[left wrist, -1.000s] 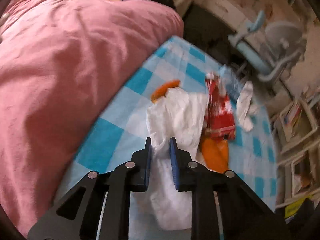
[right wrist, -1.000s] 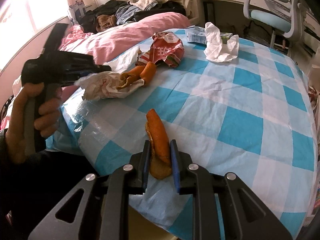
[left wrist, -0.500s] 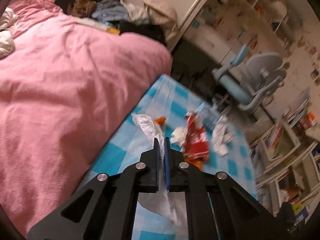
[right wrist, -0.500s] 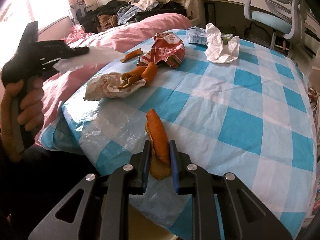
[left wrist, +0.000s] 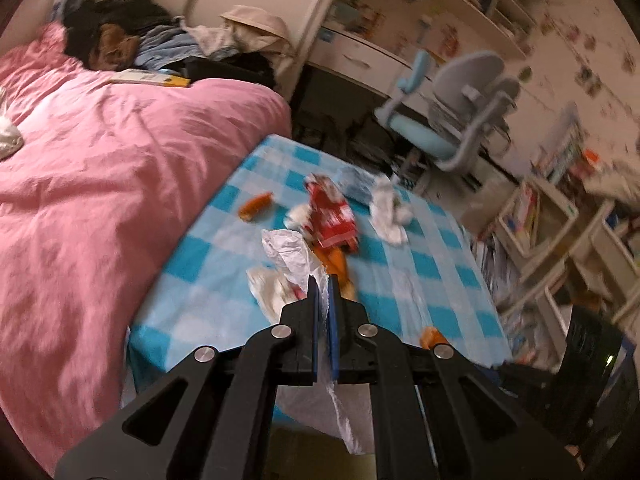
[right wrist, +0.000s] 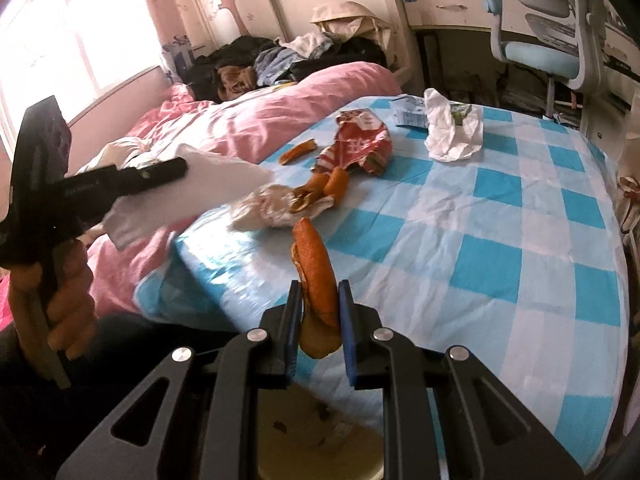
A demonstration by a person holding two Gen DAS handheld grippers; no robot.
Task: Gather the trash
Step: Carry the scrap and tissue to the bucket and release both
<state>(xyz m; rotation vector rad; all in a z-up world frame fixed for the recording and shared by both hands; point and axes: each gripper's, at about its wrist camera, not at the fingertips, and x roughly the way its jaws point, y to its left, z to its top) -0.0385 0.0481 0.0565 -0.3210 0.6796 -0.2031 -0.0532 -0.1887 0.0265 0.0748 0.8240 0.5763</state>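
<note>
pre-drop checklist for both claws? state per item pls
1. Left claw shut on the white tissue: ok.
2. Tissue lifted off the checked tablecloth: ok in the right wrist view.
3. Right claw shut on the orange peel: ok.
4. Peel off the cloth: cannot tell; its upper end stands up, the lower end hangs below the pads.
5. Container under the right claw: ok, a pale rim shows below the peel.
6. Table cleared: not ok; the red wrapper, crumpled white paper and more peel remain.
</note>
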